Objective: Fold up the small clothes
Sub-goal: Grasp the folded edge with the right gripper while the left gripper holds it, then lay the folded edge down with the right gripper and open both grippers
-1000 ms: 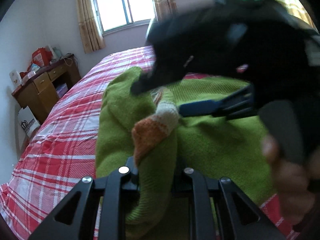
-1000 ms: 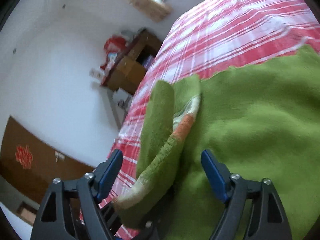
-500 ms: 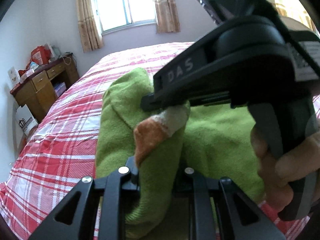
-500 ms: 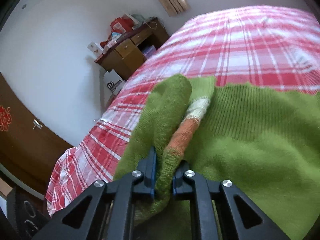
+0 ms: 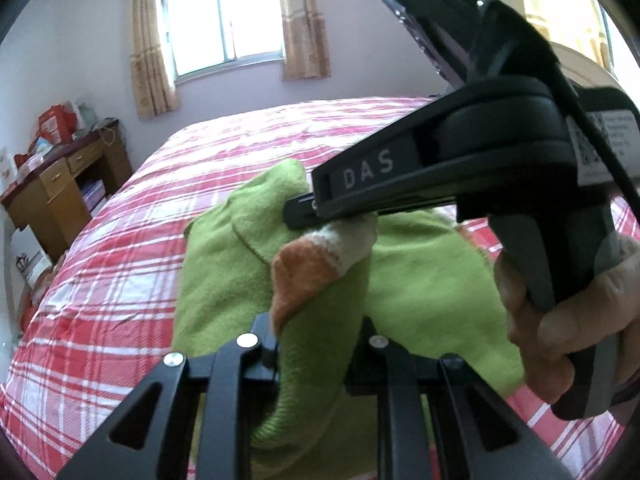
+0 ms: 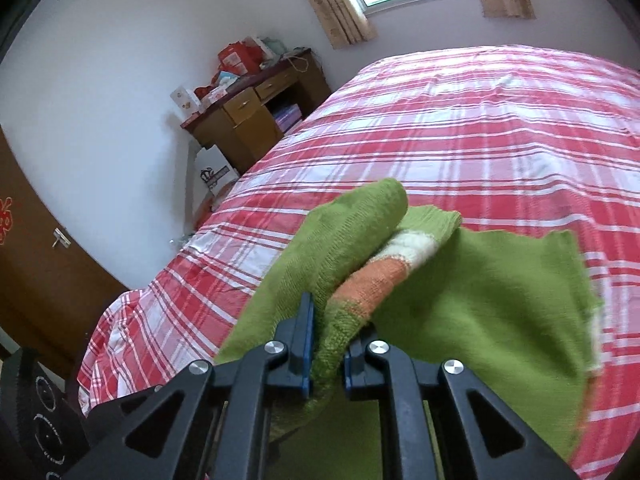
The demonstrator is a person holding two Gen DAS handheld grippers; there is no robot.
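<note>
A small green knit sweater with an orange and white striped cuff lies bunched on the red plaid bed. My left gripper is shut on a thick fold of the green sweater just below the cuff. My right gripper is shut on the same sleeve fold of the sweater, beside the striped cuff, and lifts it off the bed. In the left wrist view the right gripper's body crosses above the cuff, held by a hand.
A wooden desk with clutter on top stands left of the bed under a curtained window; it also shows in the right wrist view. A brown door is at the left. A paper bag leans by the desk.
My right gripper was open around the sleeve fold, then closed on it and raised it. My left gripper kept its hold on the sweater.
</note>
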